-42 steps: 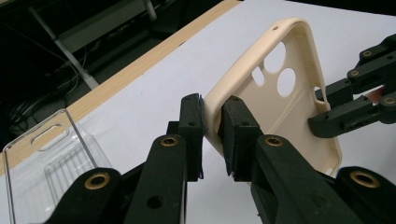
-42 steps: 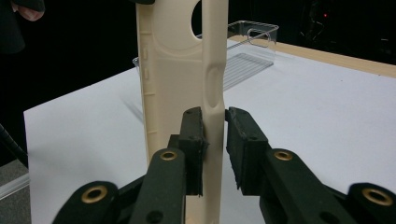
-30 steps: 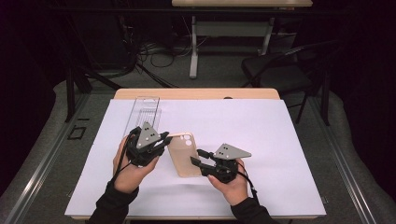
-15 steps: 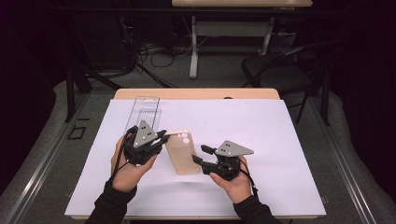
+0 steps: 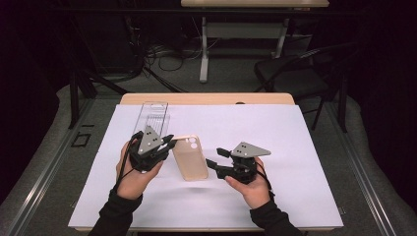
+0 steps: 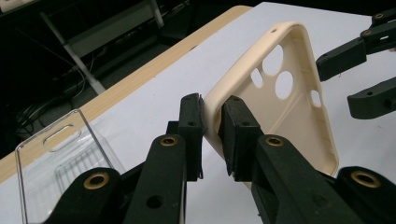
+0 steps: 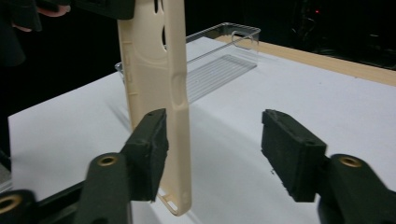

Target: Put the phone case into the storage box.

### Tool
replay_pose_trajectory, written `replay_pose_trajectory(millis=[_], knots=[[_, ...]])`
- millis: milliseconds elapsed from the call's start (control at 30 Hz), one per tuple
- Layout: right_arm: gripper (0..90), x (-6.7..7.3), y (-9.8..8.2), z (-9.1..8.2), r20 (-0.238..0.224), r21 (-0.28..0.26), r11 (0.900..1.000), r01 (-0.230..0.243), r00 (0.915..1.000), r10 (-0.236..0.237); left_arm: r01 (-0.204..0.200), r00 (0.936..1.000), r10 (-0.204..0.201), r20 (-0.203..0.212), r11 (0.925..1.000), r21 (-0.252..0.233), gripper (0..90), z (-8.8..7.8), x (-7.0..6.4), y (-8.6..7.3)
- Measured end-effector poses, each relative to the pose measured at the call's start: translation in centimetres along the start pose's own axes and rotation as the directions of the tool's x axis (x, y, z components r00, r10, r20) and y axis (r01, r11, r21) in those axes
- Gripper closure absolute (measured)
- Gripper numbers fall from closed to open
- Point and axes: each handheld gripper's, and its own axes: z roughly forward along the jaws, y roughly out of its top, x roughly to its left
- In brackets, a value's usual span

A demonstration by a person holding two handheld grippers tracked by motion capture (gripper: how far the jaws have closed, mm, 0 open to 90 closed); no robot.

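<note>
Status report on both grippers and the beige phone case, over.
Left gripper clamped on beige phone case edge. Right gripper jaws just opening, off the case. Clear case behind, nothing blocking.

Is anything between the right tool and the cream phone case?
Nothing visible. The right tool, jaws just opening, has the cream soft phone case beside one pad; the left tool pinches the case's edge. The clear plastic case lies aside.
</note>
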Motion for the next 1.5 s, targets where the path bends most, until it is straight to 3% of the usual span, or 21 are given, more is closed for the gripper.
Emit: replay_pose_trajectory(millis=[433, 633, 833, 1100, 1300, 1500], knots=[[16.3, -0.5, 0.1, -0.2, 0.098, 0.039, 0.999, -0.011, 0.9952, 0.007, -0.015, 0.9999, 0.016, 0.001, 0.9990, -0.042, 79.3, 0.2, 0.4, -0.4], [13.8, -0.5, 0.1, -0.3, 0.133, 0.047, 0.999, -0.021, 0.9911, 0.014, -0.016, 0.9999, 0.016, -0.001, 0.9978, -0.064, 79.3, 0.0, 0.4, -0.4], [1.2, -0.3, 0.0, -0.1, 0.102, 0.055, 0.998, -0.013, 0.9948, 0.007, -0.023, 0.9997, 0.022, -0.010, 0.9960, -0.087, 79.3, 0.0, 0.5, -0.8], [0.0, -0.5, -0.1, -0.2, 0.105, 0.052, 0.999, -0.016, 0.9944, 0.011, -0.047, 0.9986, 0.044, -0.029, 0.9927, -0.111, 79.2, 0.1, 0.5, -1.0], [0.0, -0.6, 0.0, -0.5, 0.123, 0.047, 0.998, -0.034, 0.9920, 0.028, -0.092, 0.9952, 0.086, -0.047, 0.9863, -0.137, 79.2, 0.5, 0.3, -0.7], [0.0, -0.7, -0.2, -0.9, 0.141, 0.056, 0.998, -0.022, 0.9899, 0.014, -0.140, 0.9898, 0.134, -0.049, 0.9792, -0.147, 79.2, 1.2, 0.4, -0.2]])
